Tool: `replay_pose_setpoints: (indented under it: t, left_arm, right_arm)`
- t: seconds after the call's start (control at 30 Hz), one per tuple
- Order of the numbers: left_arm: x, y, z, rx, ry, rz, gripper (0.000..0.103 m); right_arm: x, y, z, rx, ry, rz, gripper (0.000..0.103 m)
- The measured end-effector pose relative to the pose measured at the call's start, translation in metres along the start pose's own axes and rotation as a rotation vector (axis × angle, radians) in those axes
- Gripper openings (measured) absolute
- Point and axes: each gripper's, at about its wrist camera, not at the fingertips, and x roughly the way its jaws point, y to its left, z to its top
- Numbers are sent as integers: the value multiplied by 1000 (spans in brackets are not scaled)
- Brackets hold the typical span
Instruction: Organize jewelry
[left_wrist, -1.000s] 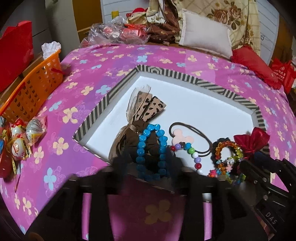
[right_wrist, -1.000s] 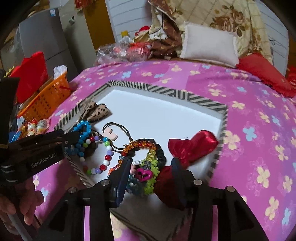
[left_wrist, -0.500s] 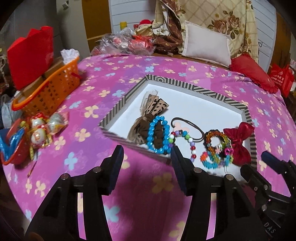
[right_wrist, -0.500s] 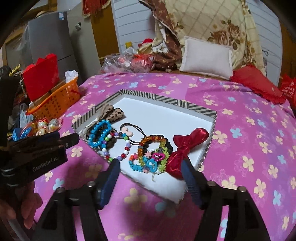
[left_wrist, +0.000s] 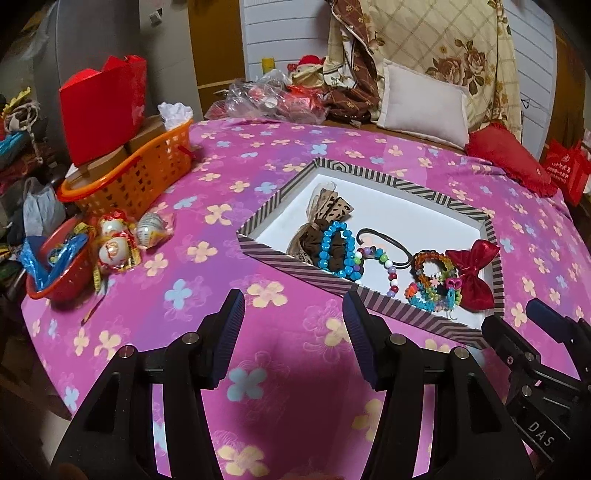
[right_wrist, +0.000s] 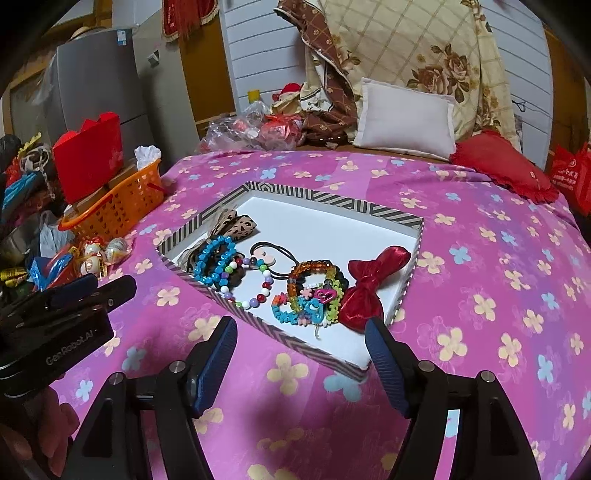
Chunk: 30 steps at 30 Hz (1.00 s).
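- A shallow striped tray (right_wrist: 334, 201) with a white floor lies on the pink flowered cloth (right_wrist: 480, 280) covering the bench.
- The jewelry sits in a row along the tray's near side; the far half of its floor is bare.
- At the tray's left end a leopard-print bow (right_wrist: 236, 225) lies against the wall, and a blue bead bracelet (right_wrist: 212, 260) rests over a dark brown scrunchie beside it.
- Next comes a multicoloured bead bracelet (right_wrist: 255, 291), overlapping a black hair tie (right_wrist: 275, 253) that carries a pale charm.
- Further right, a pile of bright bracelets (right_wrist: 310, 295) with an amber bead ring on top touches a red satin bow (right_wrist: 369, 282) at the tray's right wall.
- An orange basket (left_wrist: 136, 177) at the cloth's left edge holds cardboard boxes, a red box and white tissue.
- A small red bowl (left_wrist: 61, 273) near it holds blue wrappers; wrapped sweets (left_wrist: 118, 243) lie just beside it on the cloth.
- The left claw (left_wrist: 293, 328) is spread wide and empty, short of the tray.
- The right claw (right_wrist: 301, 345) is opening, nothing between its pads, over the tray's near corner.
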Motion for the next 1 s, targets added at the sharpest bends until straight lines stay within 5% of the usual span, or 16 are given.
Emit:
replay_pose_setpoints:
  t: [1.0]
  left_arm:
    - [-9, -2, -12, 12, -56, 27, 55]
  right_arm:
    - [8, 4, -12, 6, 45, -19, 75]
